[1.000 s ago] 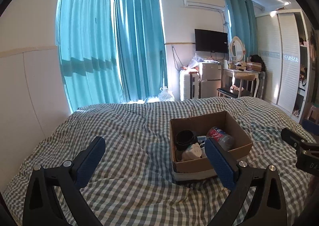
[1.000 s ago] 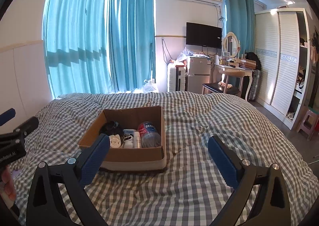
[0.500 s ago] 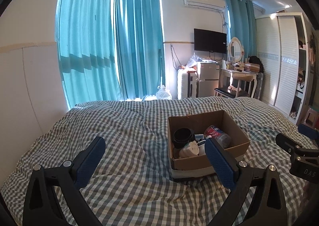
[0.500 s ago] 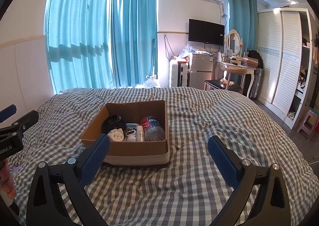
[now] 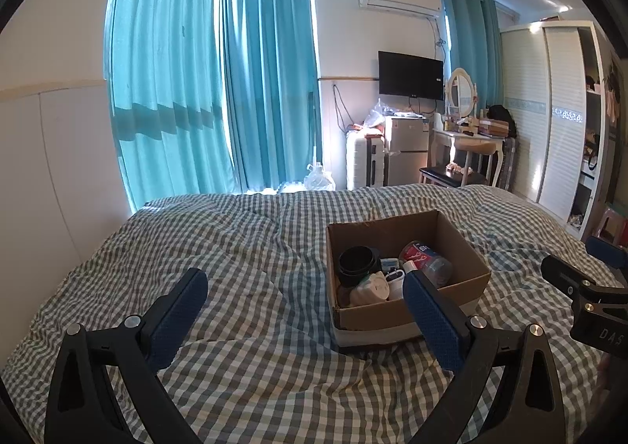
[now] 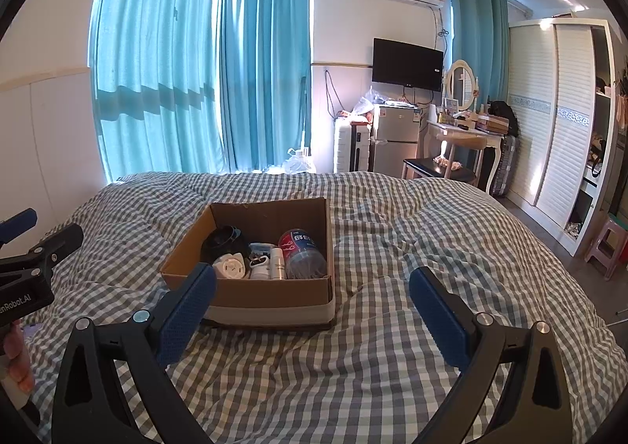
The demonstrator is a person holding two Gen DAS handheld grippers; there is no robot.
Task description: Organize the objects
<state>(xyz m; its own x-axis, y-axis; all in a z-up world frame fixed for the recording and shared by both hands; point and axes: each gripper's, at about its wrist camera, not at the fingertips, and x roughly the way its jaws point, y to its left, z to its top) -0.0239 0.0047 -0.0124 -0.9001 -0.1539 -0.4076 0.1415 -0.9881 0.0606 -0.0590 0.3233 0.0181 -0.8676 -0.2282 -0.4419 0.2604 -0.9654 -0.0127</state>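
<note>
A: Both grippers spread wide and empty, left gripper (image 5: 304, 301), right gripper (image 6: 312, 297), hovering near the cardboard box (image 6: 271, 297) mid-bed.

B: The plastic bottle (image 6: 302, 252) inside looks light, slick; grab its middle. Red label's writing unreadable. The left tool reads "enRobot.AI".

Lighting: daylight, bright, entering through the teal curtains (image 5: 219, 91) at the far wall; a darker horizontal band crosses the fabric. Glare: strong on the wardrobe doors (image 6: 557, 110) and the ceiling corner above the curtains. Shadows: soft, in the folds of the checked bedcover (image 5: 255, 248). Focus: sharp throughout. Distortion: heavy fisheye curvature; black vignette at all corners.
</note>
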